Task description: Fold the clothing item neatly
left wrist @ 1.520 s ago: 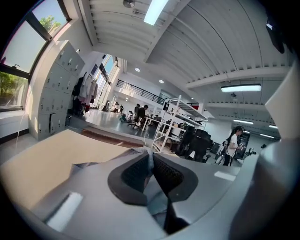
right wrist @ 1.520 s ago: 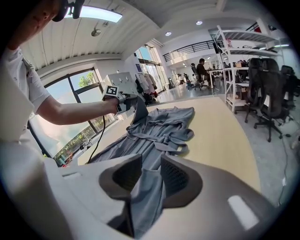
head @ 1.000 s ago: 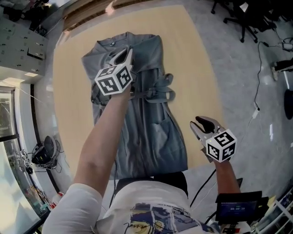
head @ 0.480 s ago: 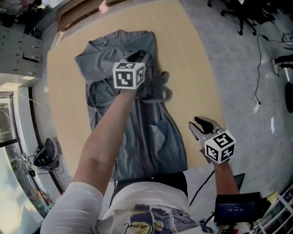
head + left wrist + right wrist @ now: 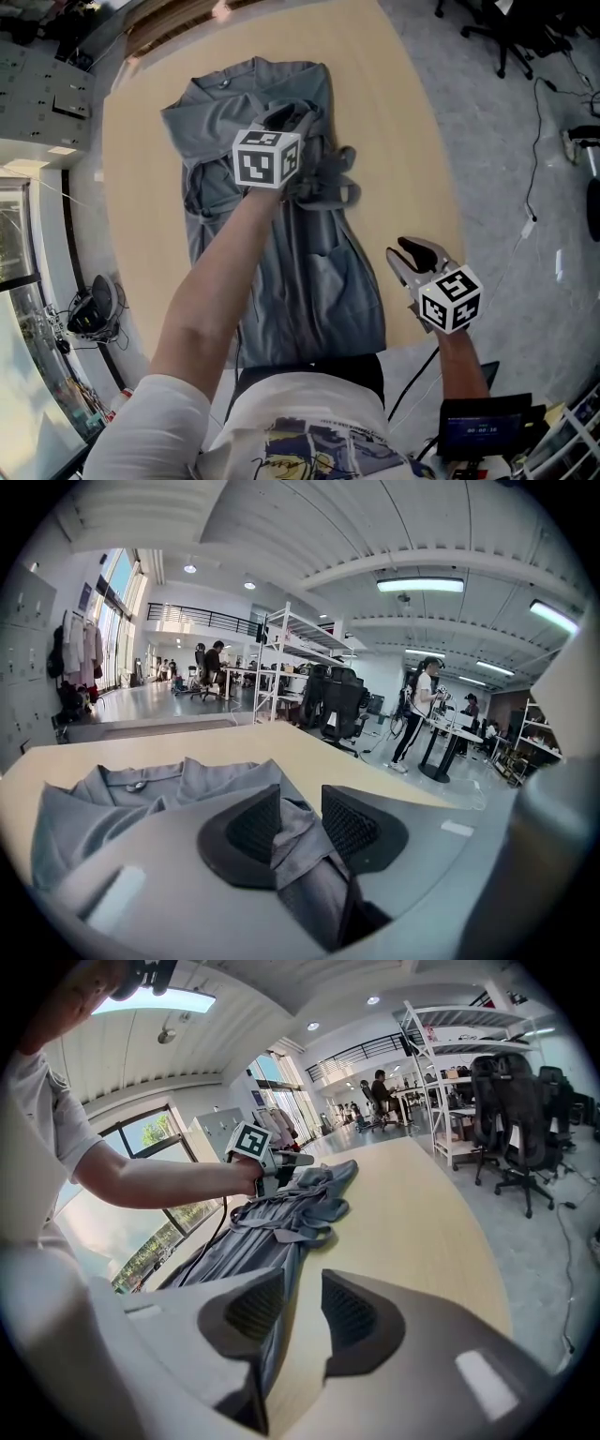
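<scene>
Garment (image 5: 314,281) lying lengthwise down middle of bench (image 5: 412,141) - grey, collar (image 5: 225,80) at far end, hem reaching near edge by person's body. Loose ties (image 5: 328,187) bunching at its right side, about halfway along. Left gripper (image 5: 300,808) sitting low over garment's upper part, jaws having just been opening - now standing apart, fold (image 5: 298,841) of grey cloth lying loosely between pads. Right gripper (image 5: 403,255) hanging just beside garment's right edge, near bench edge, jaws spread, holding nothing.
</scene>
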`<state>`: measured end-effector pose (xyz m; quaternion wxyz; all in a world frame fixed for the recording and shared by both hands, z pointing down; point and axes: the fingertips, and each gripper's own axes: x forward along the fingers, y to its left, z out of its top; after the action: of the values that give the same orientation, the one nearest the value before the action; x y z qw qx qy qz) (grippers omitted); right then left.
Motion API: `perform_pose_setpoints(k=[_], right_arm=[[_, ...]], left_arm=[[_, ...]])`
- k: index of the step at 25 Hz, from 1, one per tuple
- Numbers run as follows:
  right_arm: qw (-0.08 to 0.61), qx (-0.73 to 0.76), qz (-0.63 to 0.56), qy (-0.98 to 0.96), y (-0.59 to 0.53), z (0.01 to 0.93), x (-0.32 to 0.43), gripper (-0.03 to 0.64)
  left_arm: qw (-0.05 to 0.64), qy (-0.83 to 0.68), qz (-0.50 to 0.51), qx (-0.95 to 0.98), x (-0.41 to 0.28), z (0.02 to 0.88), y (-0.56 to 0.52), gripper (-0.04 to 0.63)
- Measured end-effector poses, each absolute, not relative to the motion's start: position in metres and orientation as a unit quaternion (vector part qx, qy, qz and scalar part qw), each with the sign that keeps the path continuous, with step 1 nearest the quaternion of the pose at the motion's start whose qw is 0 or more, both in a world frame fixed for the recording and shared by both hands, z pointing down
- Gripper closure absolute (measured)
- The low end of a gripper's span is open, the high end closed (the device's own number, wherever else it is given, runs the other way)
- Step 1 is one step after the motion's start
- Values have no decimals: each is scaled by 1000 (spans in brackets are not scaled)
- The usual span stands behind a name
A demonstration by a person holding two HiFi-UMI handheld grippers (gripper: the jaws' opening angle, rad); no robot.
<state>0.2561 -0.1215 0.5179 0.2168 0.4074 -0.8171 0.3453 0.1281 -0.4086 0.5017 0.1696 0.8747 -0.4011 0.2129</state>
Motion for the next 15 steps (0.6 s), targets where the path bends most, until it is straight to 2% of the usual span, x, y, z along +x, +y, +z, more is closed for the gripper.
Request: perform_pose_setpoints(k=[15], right_arm=[[230, 376, 301, -846, -143, 513, 233, 503]], left_arm=[[136, -444, 201, 862, 45, 457, -371, 448]])
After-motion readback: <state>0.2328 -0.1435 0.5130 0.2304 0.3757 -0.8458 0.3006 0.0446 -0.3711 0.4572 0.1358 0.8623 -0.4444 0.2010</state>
